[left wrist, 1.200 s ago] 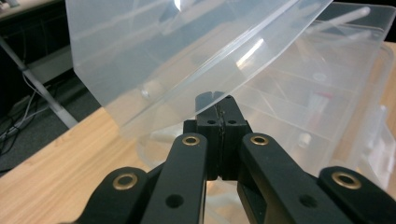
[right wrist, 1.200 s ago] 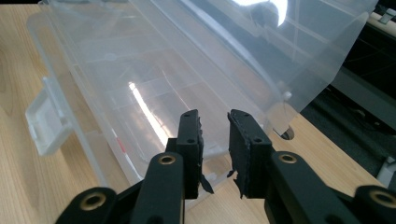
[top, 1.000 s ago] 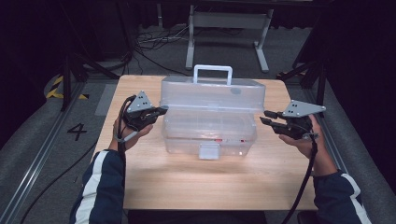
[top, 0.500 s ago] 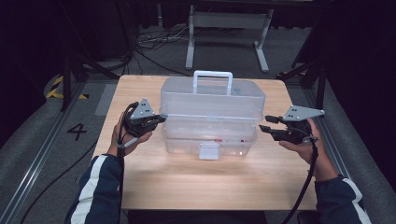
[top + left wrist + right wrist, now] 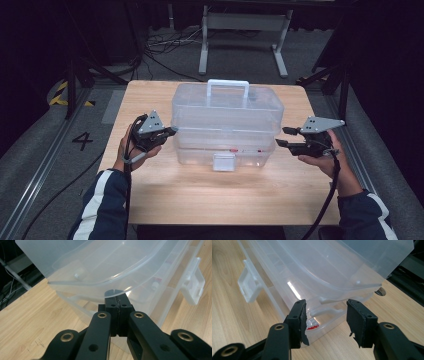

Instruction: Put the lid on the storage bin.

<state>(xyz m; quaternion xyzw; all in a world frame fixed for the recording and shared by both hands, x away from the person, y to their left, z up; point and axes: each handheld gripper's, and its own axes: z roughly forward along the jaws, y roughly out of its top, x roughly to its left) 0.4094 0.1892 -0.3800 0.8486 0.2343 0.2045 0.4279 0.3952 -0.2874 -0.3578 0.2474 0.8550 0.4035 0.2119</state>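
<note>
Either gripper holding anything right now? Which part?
Left gripper is shut on the lid rim of the clear plastic box. Right gripper holds nothing; its jaws have just been opening.

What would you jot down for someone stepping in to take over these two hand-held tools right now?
Left gripper: jaws shut, tips at the rim of the clear plastic lidded storage box; whether they pinch it is unclear.
Right gripper: jaws have just been opening, nothing pressed between them, facing the box's right end.
Box sits mid wooden table, lid raised slightly off the base, white front latch hanging down.
Left: open the lid fully.
</note>
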